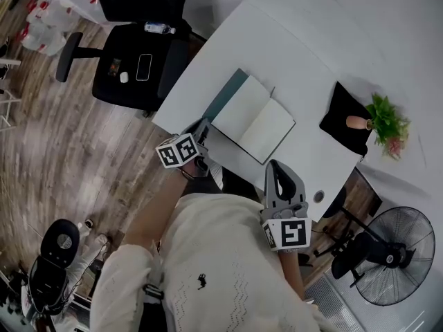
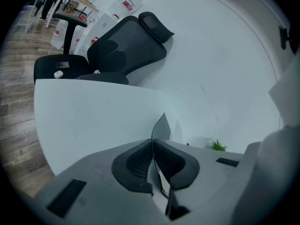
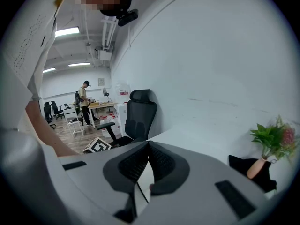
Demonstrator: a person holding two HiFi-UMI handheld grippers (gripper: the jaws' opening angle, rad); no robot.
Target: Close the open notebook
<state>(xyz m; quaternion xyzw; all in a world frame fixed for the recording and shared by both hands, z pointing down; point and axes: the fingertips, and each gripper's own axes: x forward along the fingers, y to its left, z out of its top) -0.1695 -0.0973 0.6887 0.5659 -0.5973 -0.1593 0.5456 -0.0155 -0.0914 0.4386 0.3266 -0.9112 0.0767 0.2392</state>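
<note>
Open notebook (image 1: 252, 120) lies mid-frame on the white table (image 1: 291, 54), left gripper (image 1: 204, 131) clenched on a thin leaf at its lower-left corner, probably to swing that side over shut, while right gripper (image 1: 278, 171) waits lower right, jaws together, empty.

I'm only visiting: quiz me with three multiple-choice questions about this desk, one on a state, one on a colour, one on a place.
1. The notebook is: A open; B shut; C torn.
2. The office chair is: A red; B black; C white.
3. The plant stands on: A the black cloth; B the notebook; C the chair.
Answers: 1 A, its pages lie spread while the left hand-held gripper pinches the cover. 2 B, seat and back are black. 3 A, it rests on the cloth.
</note>
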